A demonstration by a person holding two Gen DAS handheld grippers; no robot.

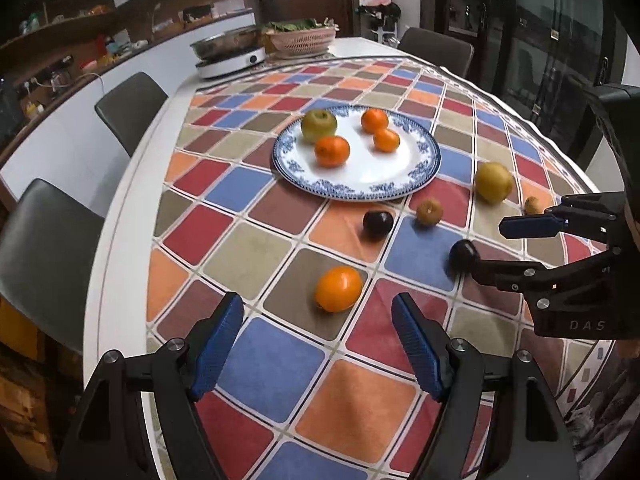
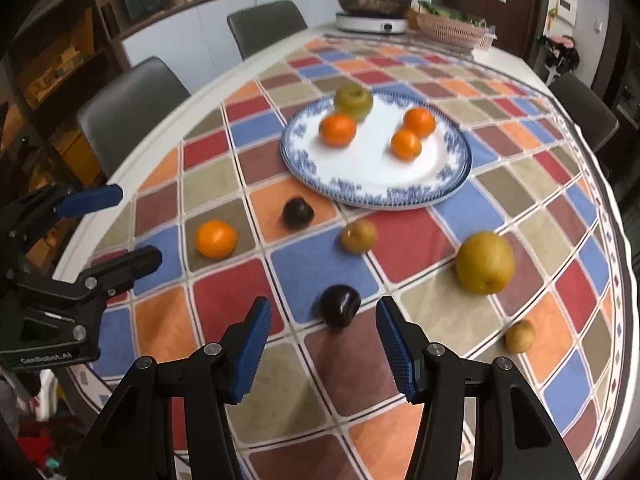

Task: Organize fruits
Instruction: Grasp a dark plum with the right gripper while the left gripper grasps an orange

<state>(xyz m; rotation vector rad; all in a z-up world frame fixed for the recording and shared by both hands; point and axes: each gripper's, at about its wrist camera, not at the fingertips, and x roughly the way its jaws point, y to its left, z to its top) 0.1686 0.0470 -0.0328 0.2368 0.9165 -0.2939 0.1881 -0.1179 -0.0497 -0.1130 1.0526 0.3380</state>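
A blue-rimmed white plate (image 1: 400, 190) (image 2: 360, 168) holds a green apple (image 1: 319, 125) and three oranges. Loose on the checked cloth lie an orange (image 1: 338, 289) (image 2: 216, 239), two dark plums (image 1: 377, 223) (image 2: 339, 311), a small brown fruit (image 1: 429, 211), a large yellow pear (image 1: 493, 182) (image 2: 485, 263) and another small brown fruit (image 2: 519, 336). My left gripper (image 1: 318, 302) (image 2: 136, 226) is open, with the loose orange just beyond its tips. My right gripper (image 2: 324, 305) (image 1: 490, 246) is open, and the near plum sits just ahead of its tips. Neither holds anything.
At the far end of the table stand a white cooker with a metal pan (image 1: 230, 50) and a woven basket of greens (image 1: 300, 38). Grey chairs (image 1: 132, 108) line the left side. The table edge curves close on the right (image 2: 616, 280).
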